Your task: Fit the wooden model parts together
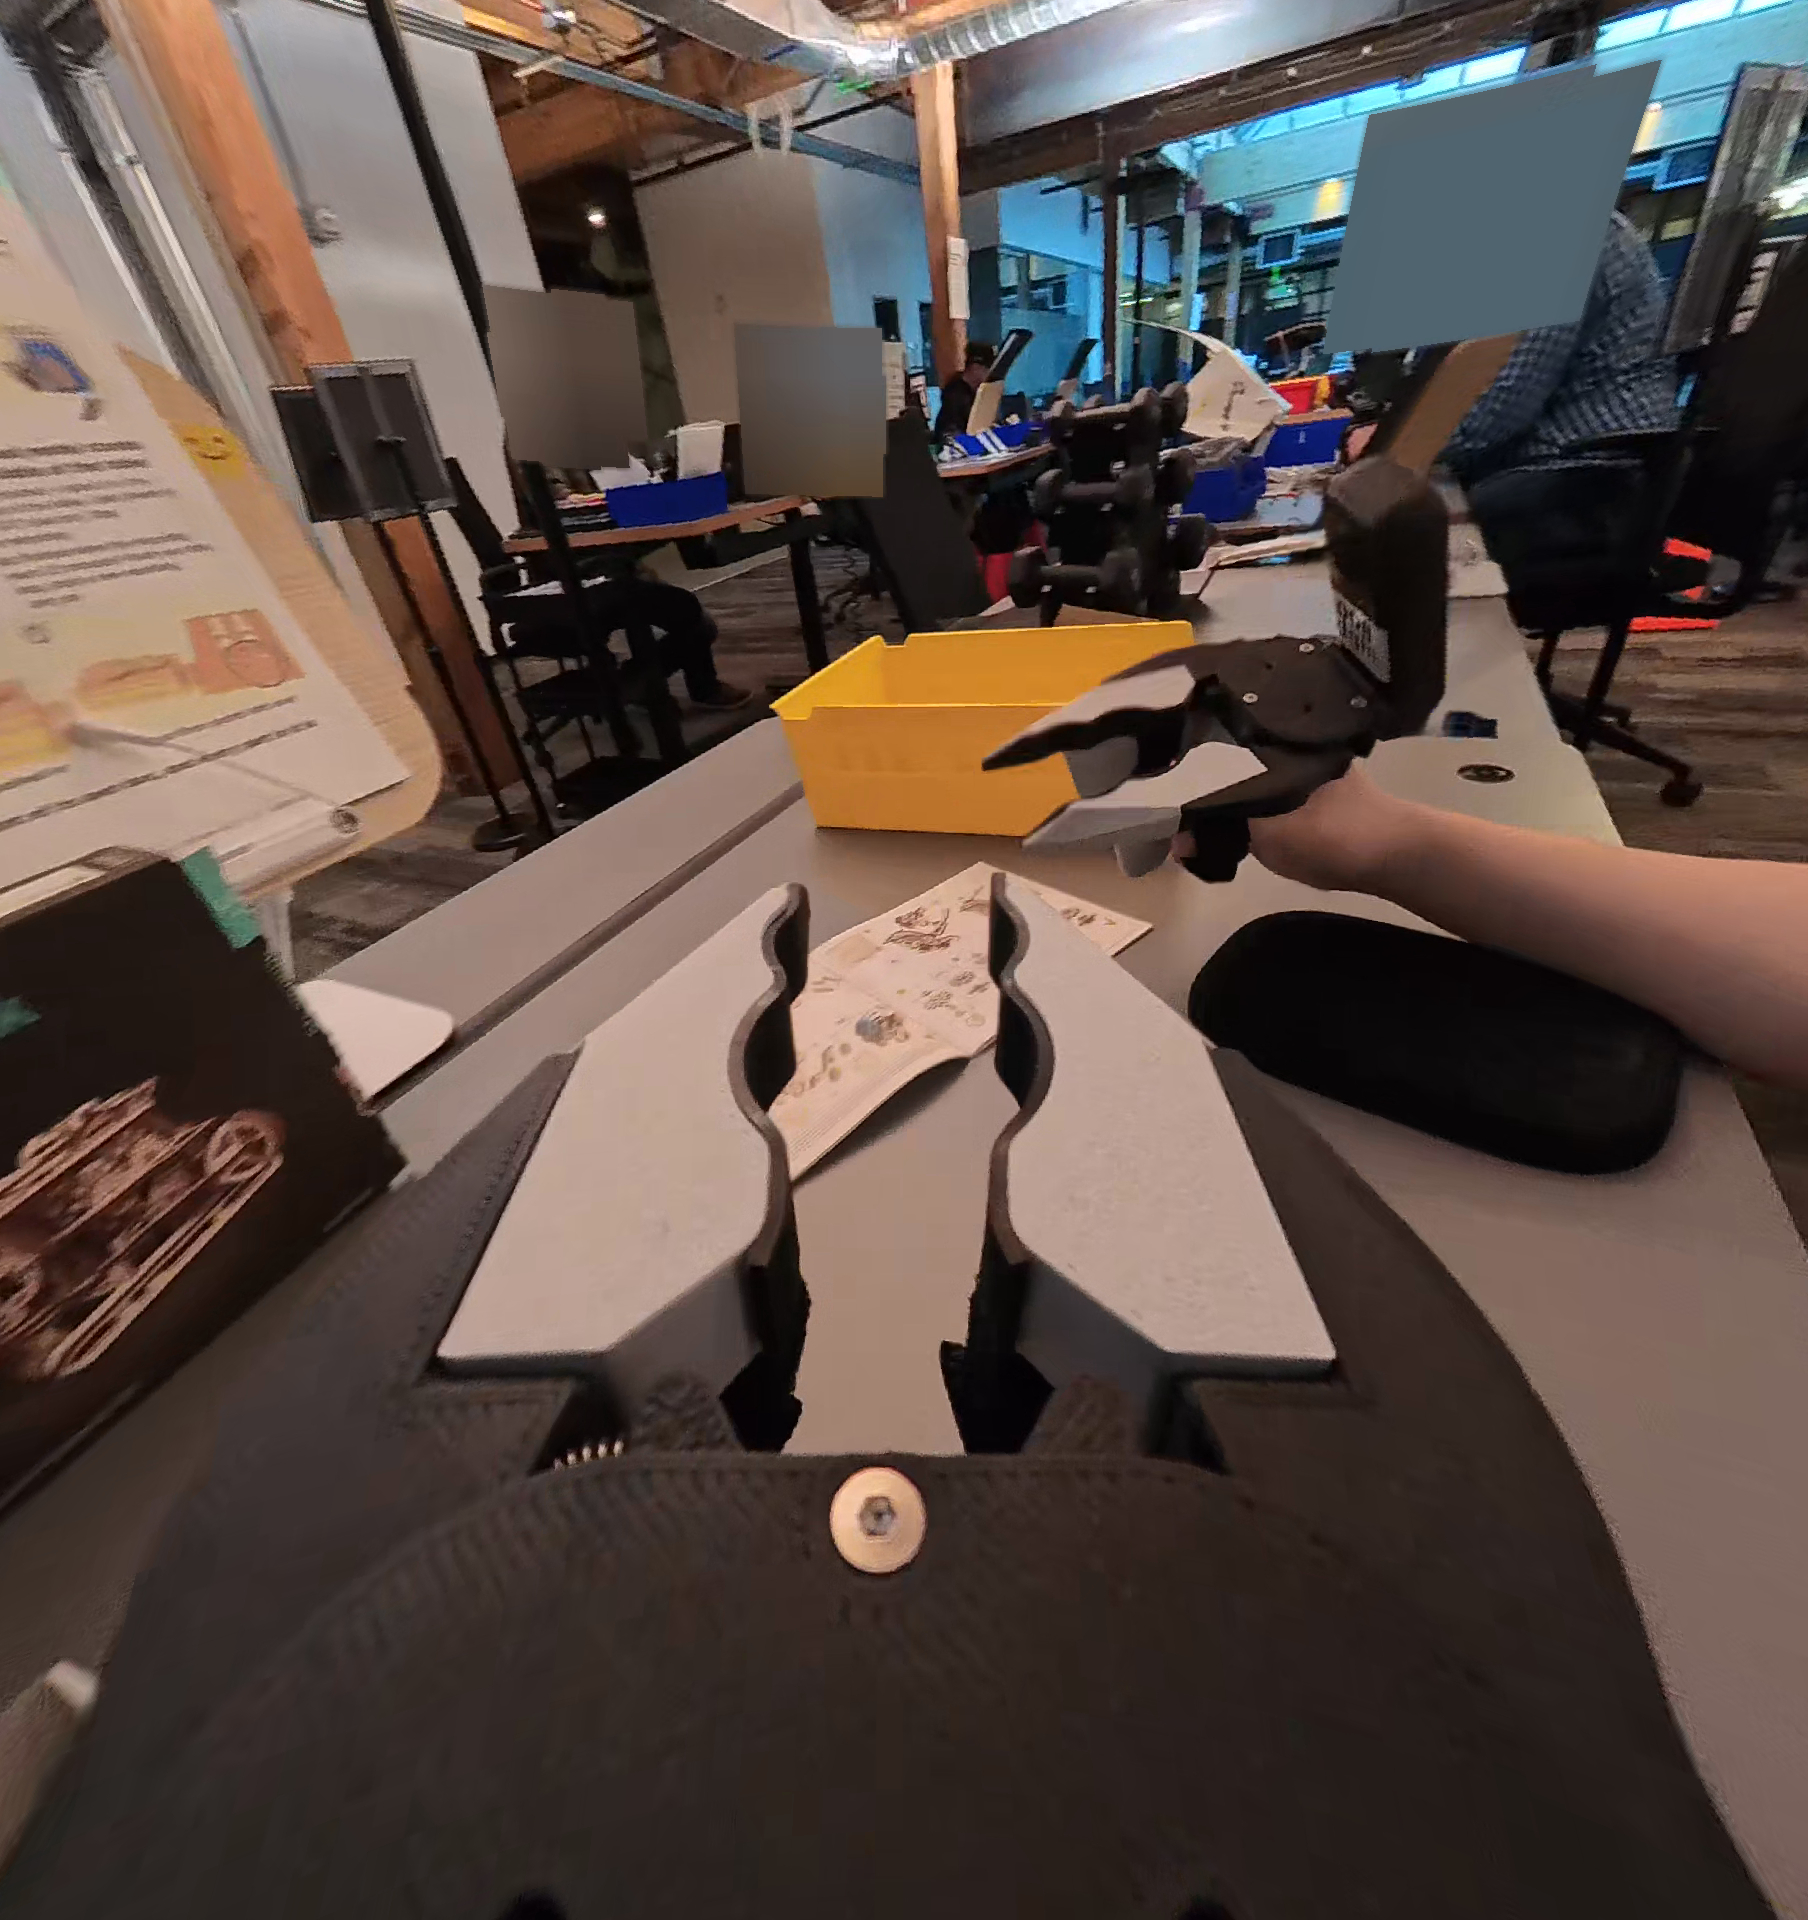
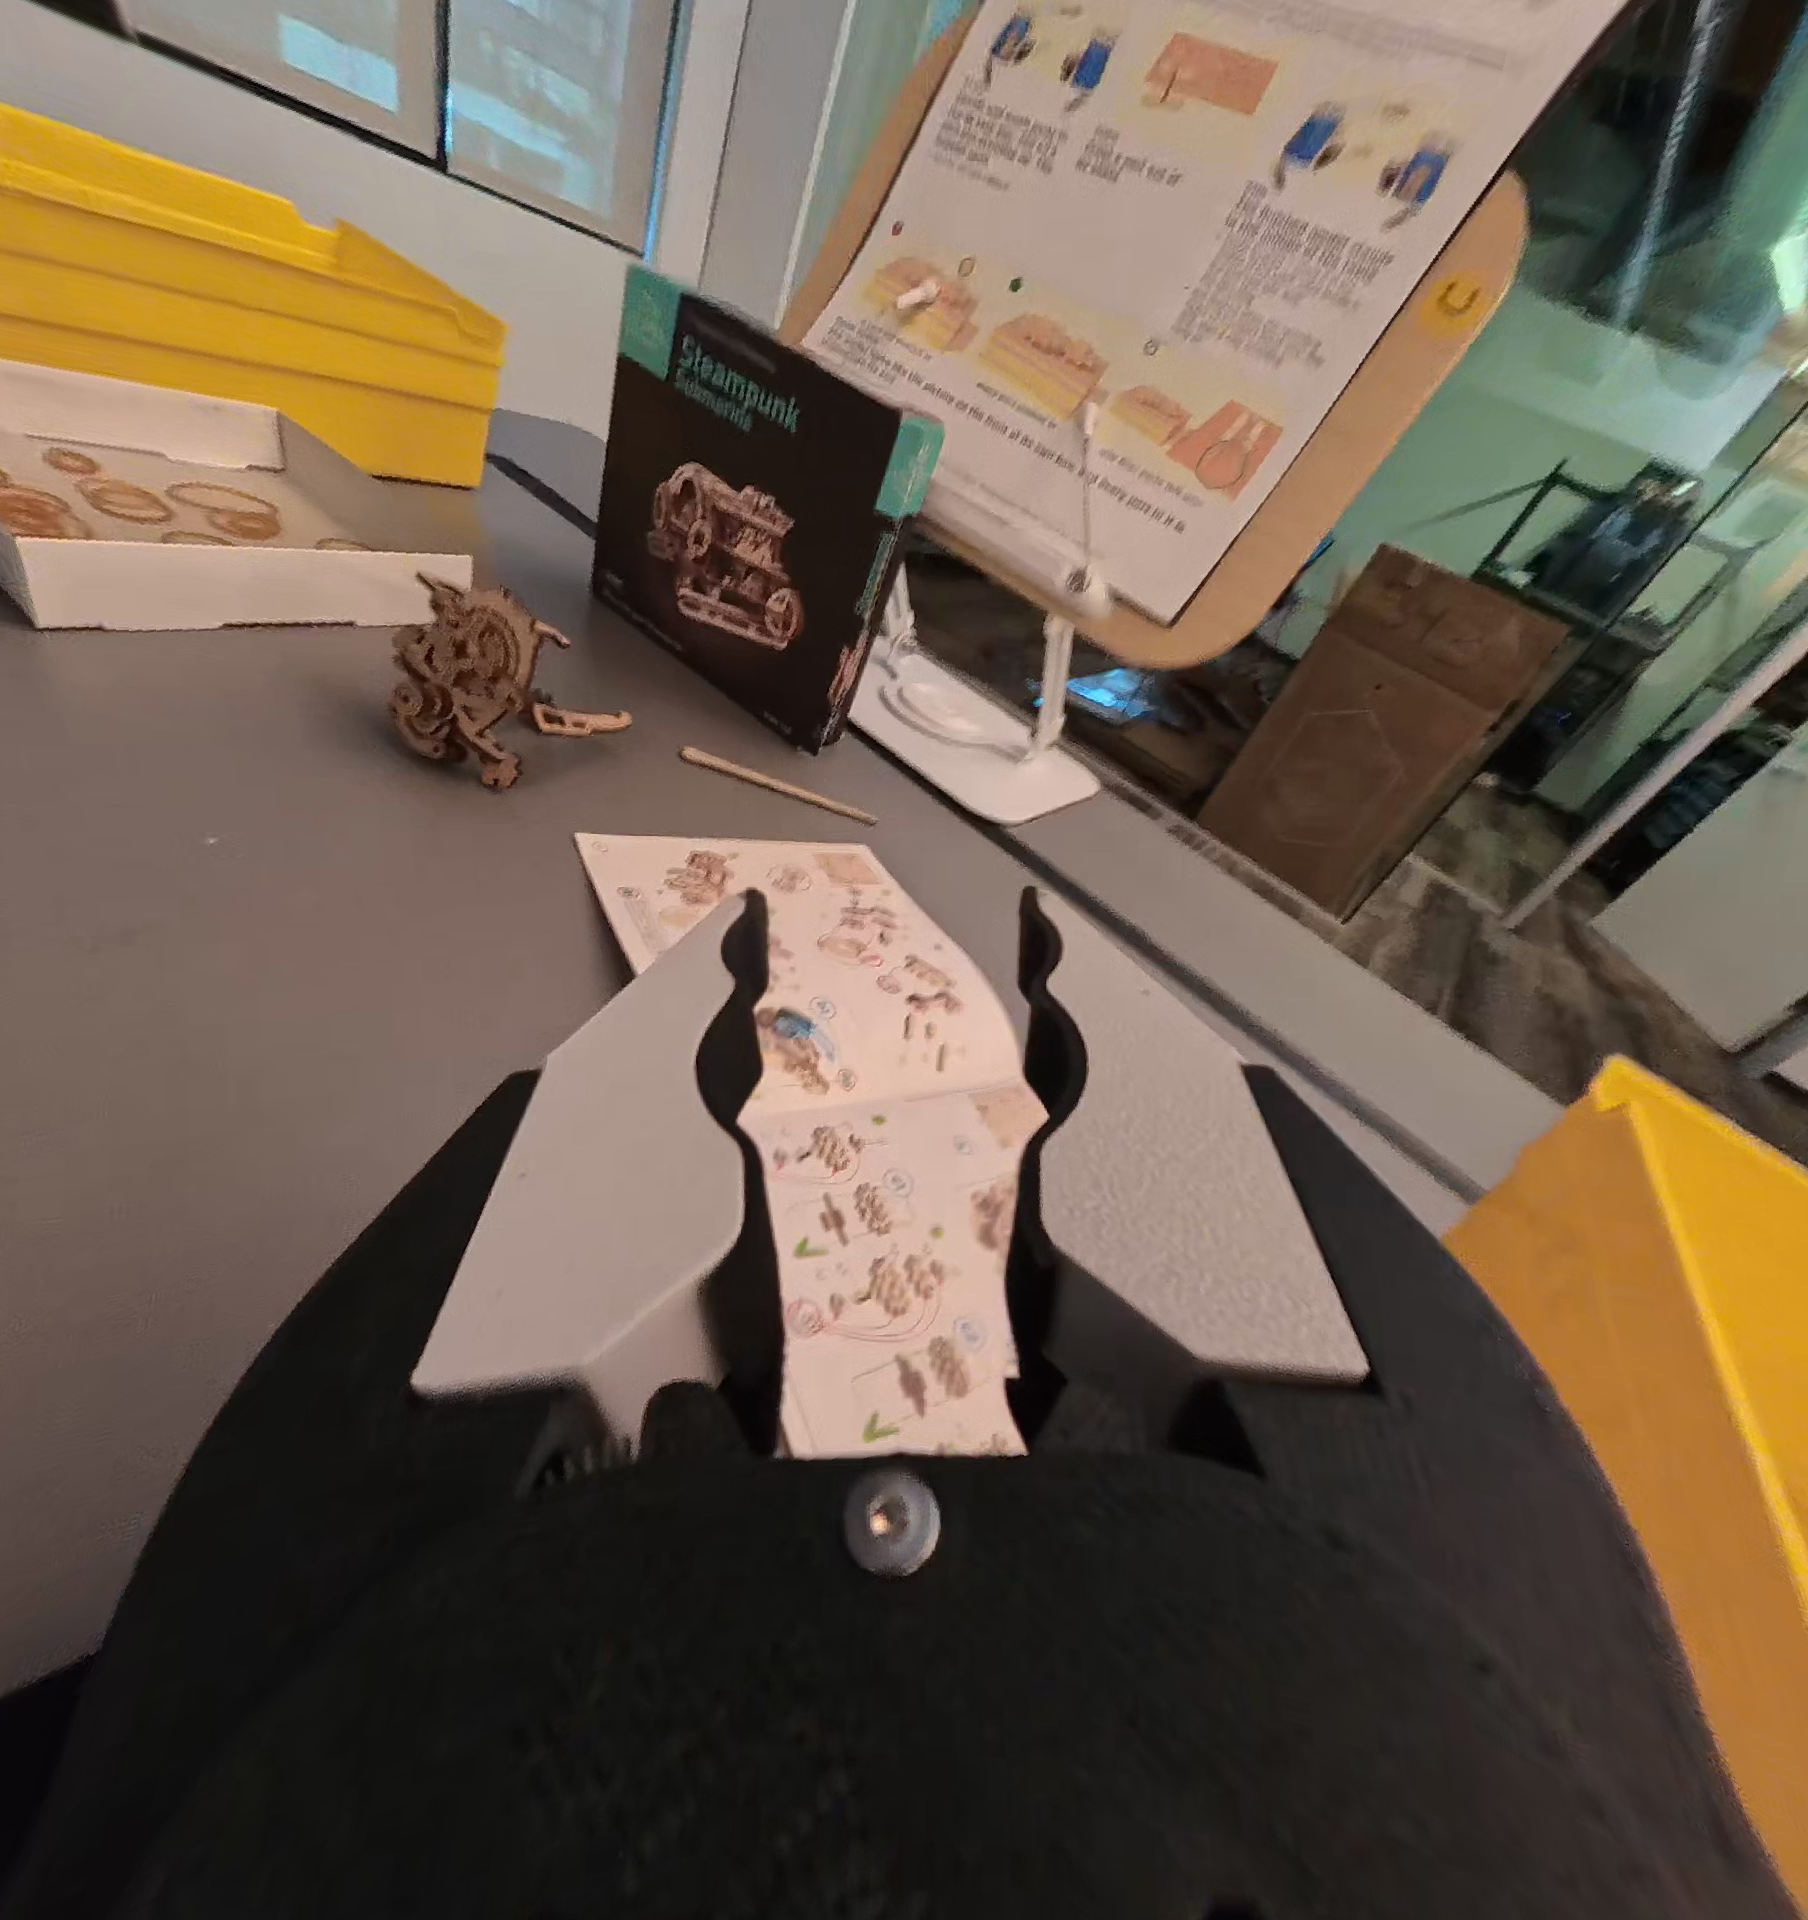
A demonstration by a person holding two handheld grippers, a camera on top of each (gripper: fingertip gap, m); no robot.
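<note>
Both tools are empty. The left gripper [image 1: 895, 914] hangs low over the grey table [image 1: 1502, 1351], its 2 fingers parted with nothing between them. The right gripper [image 2: 889, 914] (seen from the left wrist view raised beside 1 yellow bin [image 1: 941, 748]) also has its fingers spread and bare, above 1 open instruction leaflet [image 2: 879, 1143].

The 1 part-built wooden model [image 2: 474, 681] stands on the table well ahead of the right gripper, left of 1 dark kit box [image 2: 744, 540]. 1 thin wooden stick [image 2: 775, 787] lies just beside that box. Farther left, 1 white tray [image 2: 204, 582] holds loose wooden rings.
</note>
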